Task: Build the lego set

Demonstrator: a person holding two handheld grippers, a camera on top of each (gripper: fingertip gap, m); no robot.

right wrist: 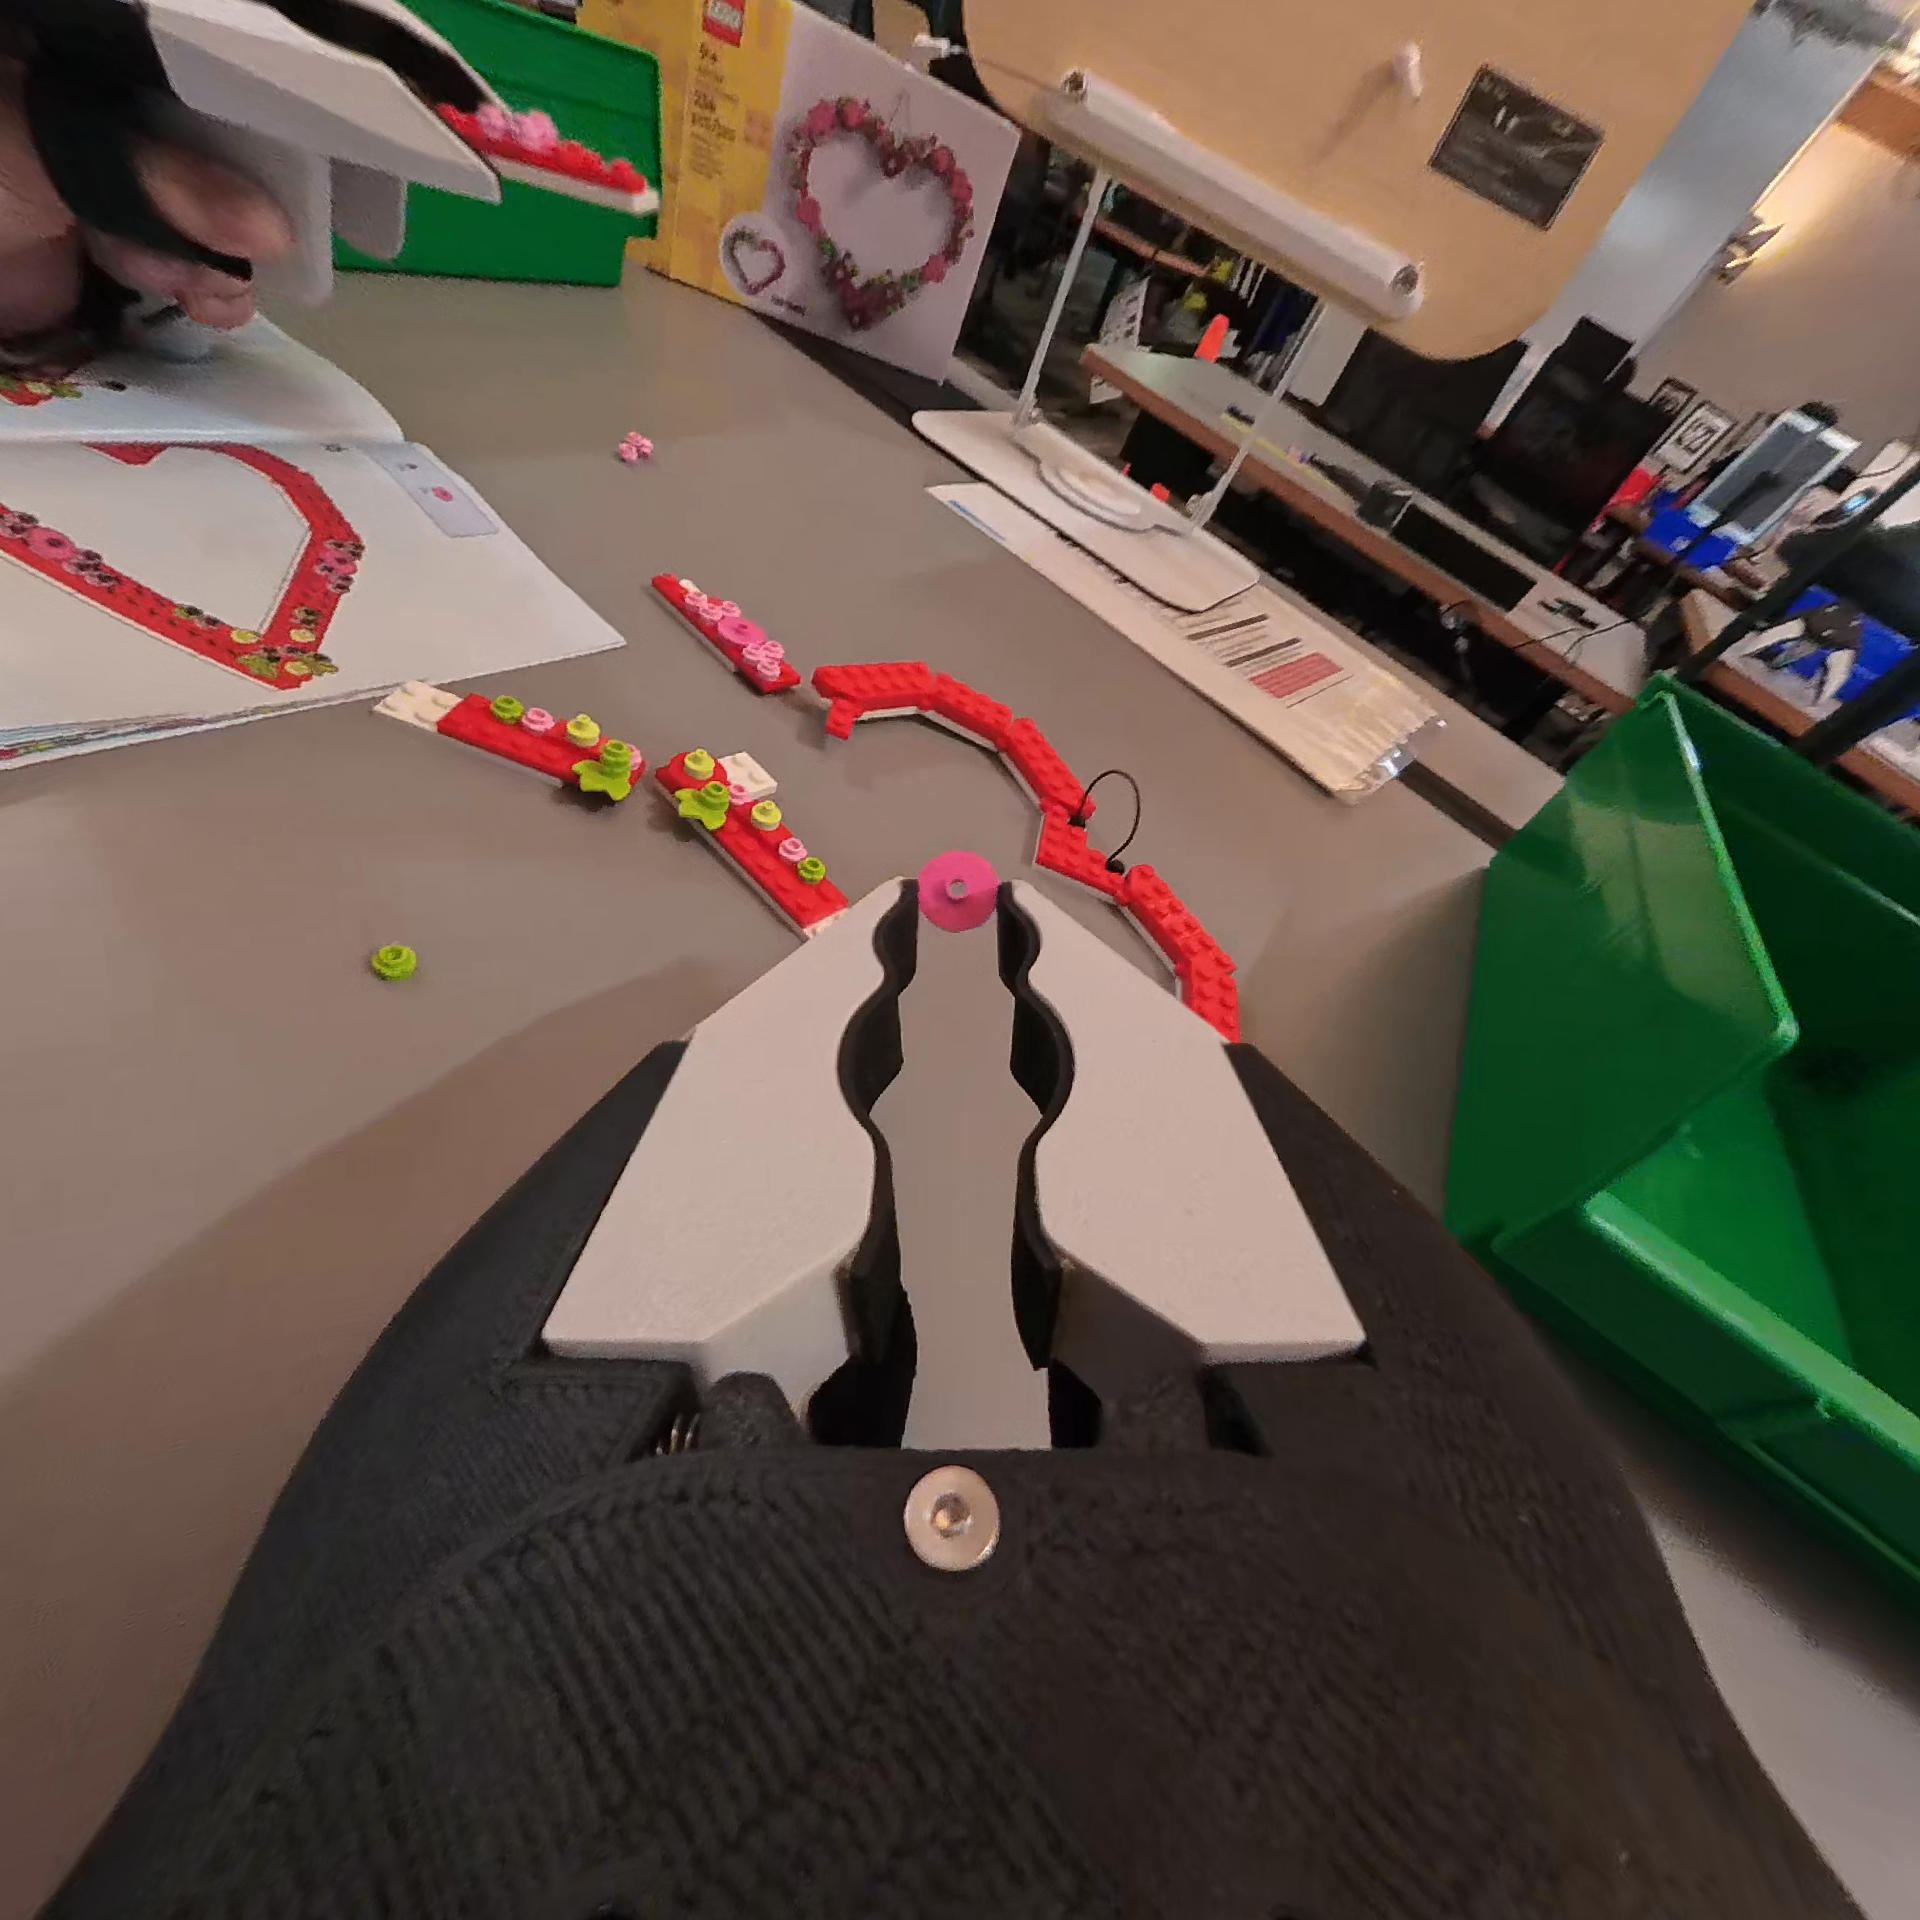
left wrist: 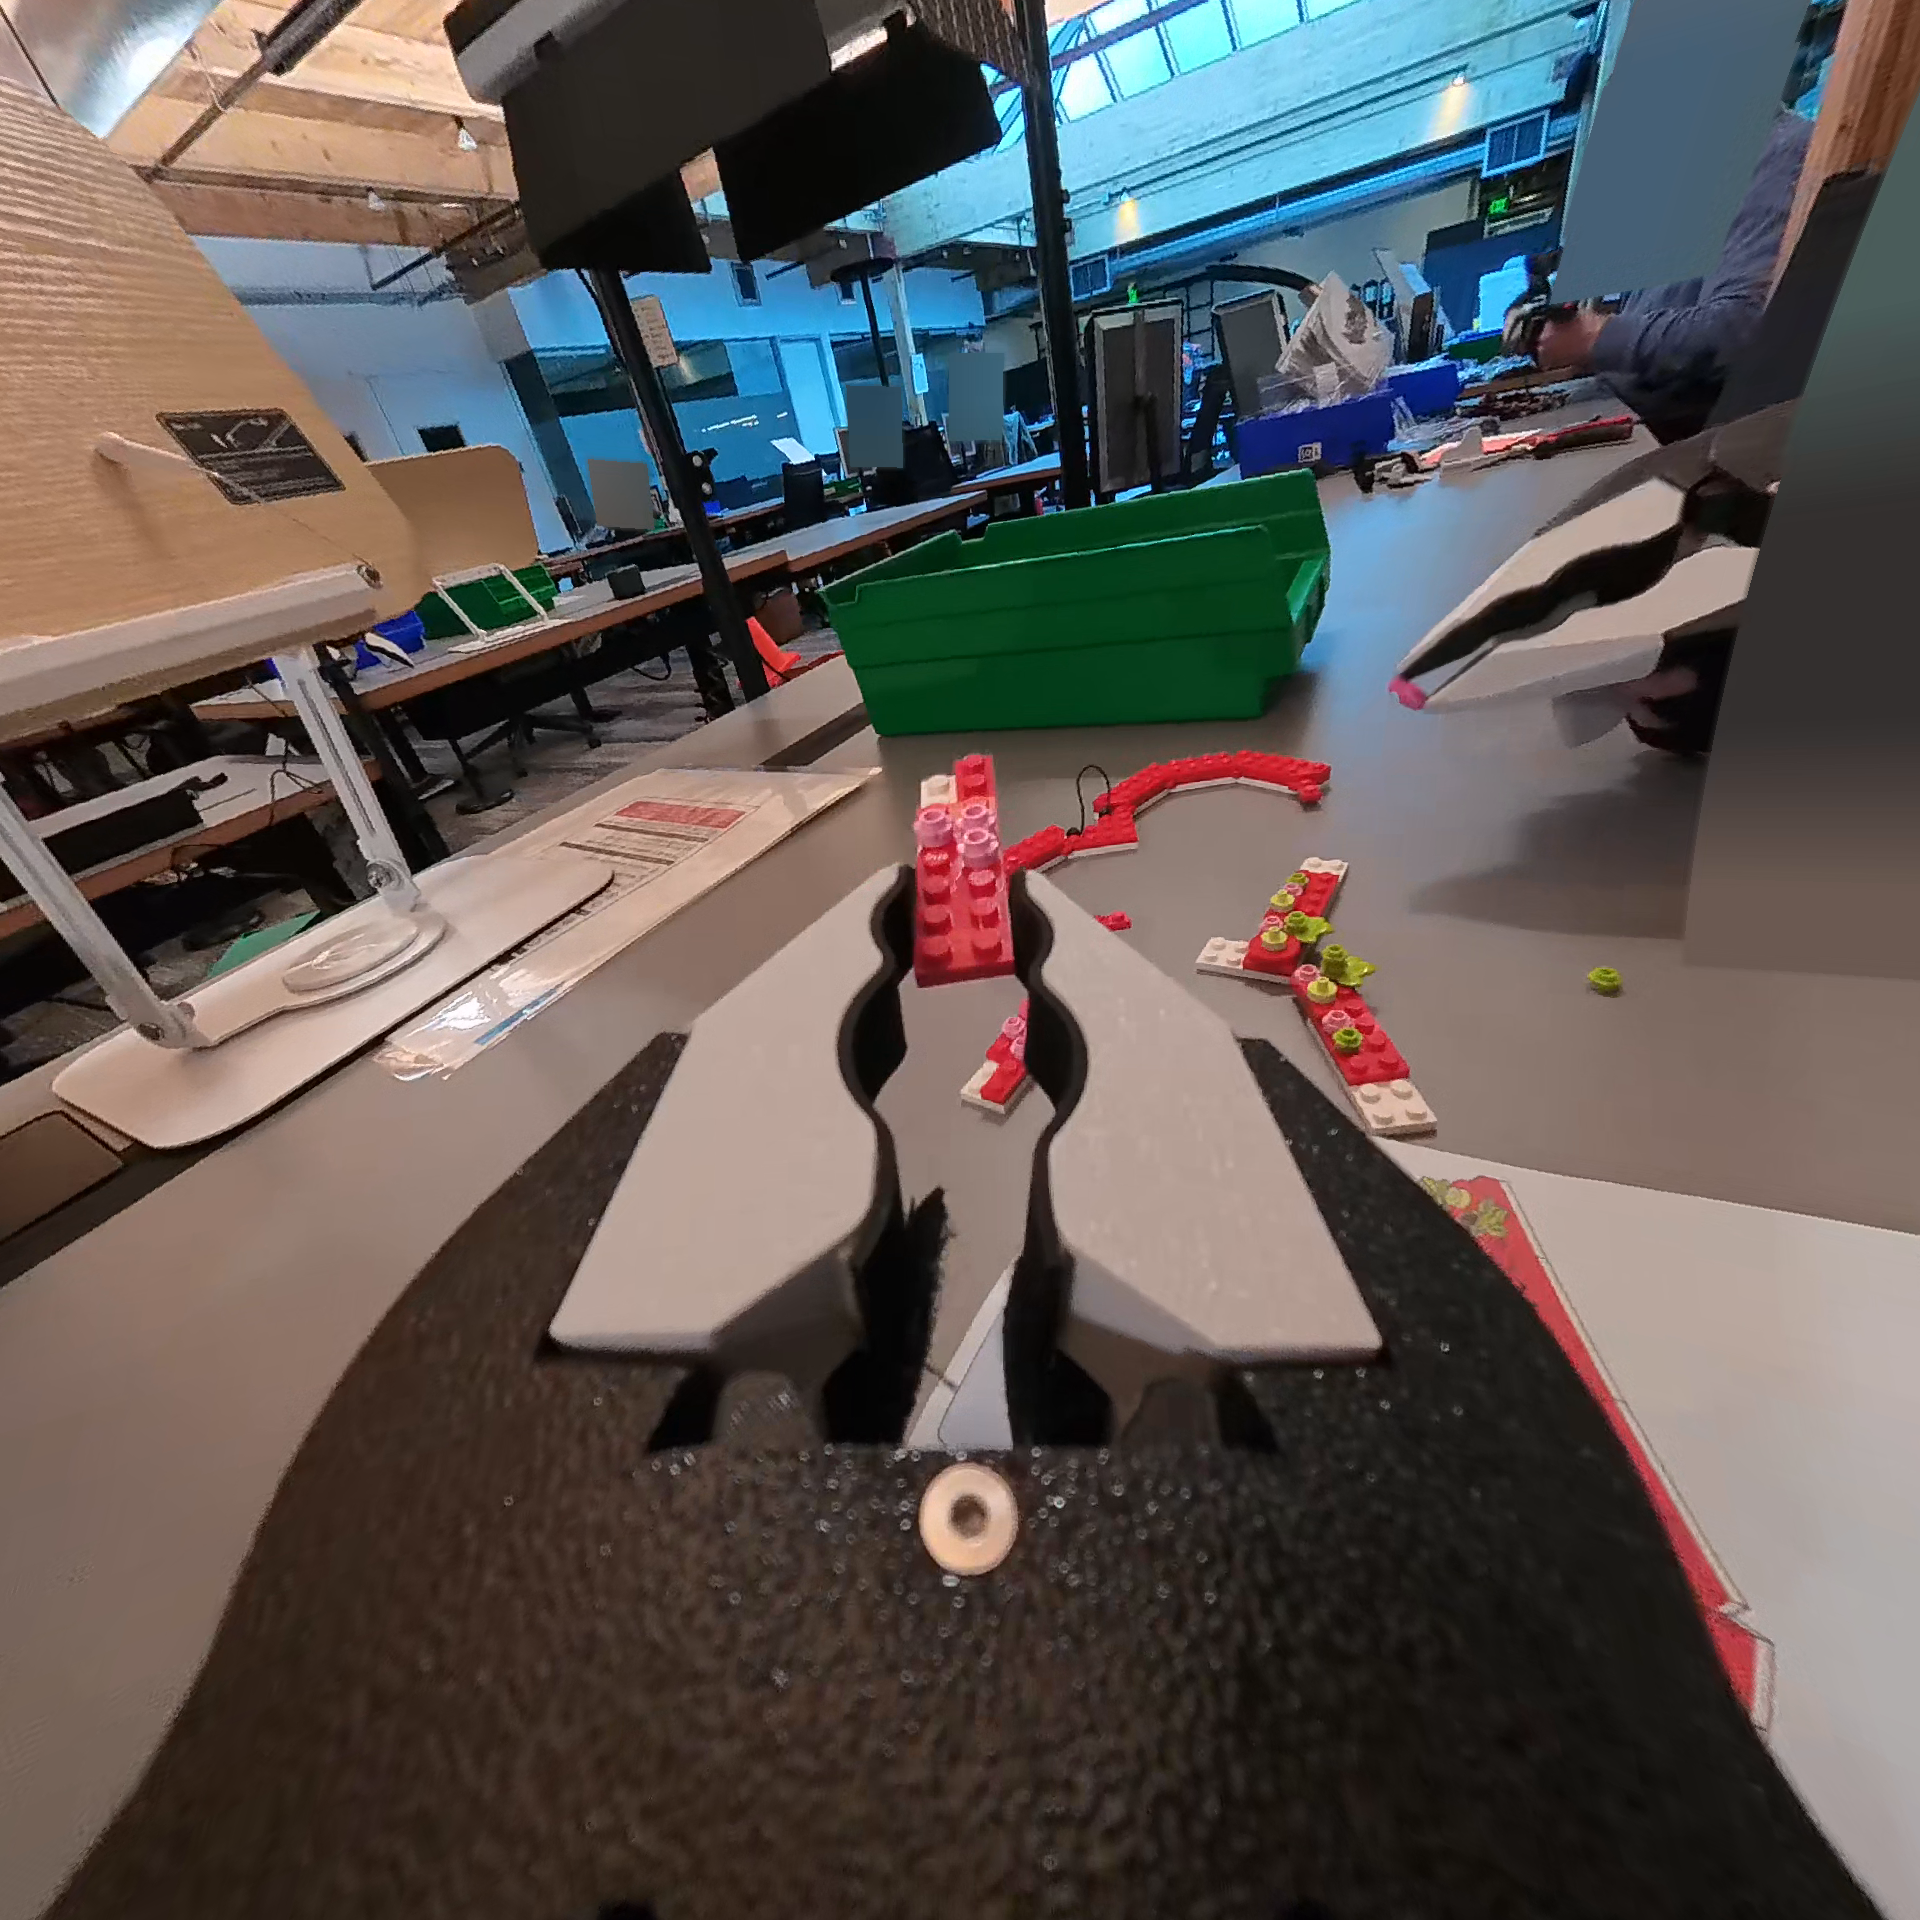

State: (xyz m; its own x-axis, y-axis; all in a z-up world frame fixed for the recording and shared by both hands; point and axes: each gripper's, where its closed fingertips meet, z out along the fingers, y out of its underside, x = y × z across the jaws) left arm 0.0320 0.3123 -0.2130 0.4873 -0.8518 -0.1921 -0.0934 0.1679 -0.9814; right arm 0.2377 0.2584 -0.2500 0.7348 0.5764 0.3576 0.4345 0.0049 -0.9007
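My left gripper [left wrist: 964,902] is shut on a red plate strip with pink flower studs [left wrist: 961,883] and holds it above the table; it also shows in the right wrist view [right wrist: 551,156] at top left. My right gripper [right wrist: 957,896] is shut on a round magenta piece [right wrist: 956,891] above the table; it also shows in the left wrist view [left wrist: 1418,691] at right. On the table lie a curved red arc with a black loop [right wrist: 1039,758], two red strips with lime and pink studs [right wrist: 540,743] [right wrist: 753,831], and a red strip with pink flowers [right wrist: 727,634].
A green bin [right wrist: 1662,1039] stands right of my right gripper; another green bin [left wrist: 1081,613] sits behind the pieces. An open instruction booklet [right wrist: 260,582], the set's box [right wrist: 831,166], a white lamp base [right wrist: 1091,499], a loose lime stud [right wrist: 394,961] and a loose pink flower [right wrist: 635,447] are on the table. Across from one pair of fingers to the other is roughly 20 centimeters.
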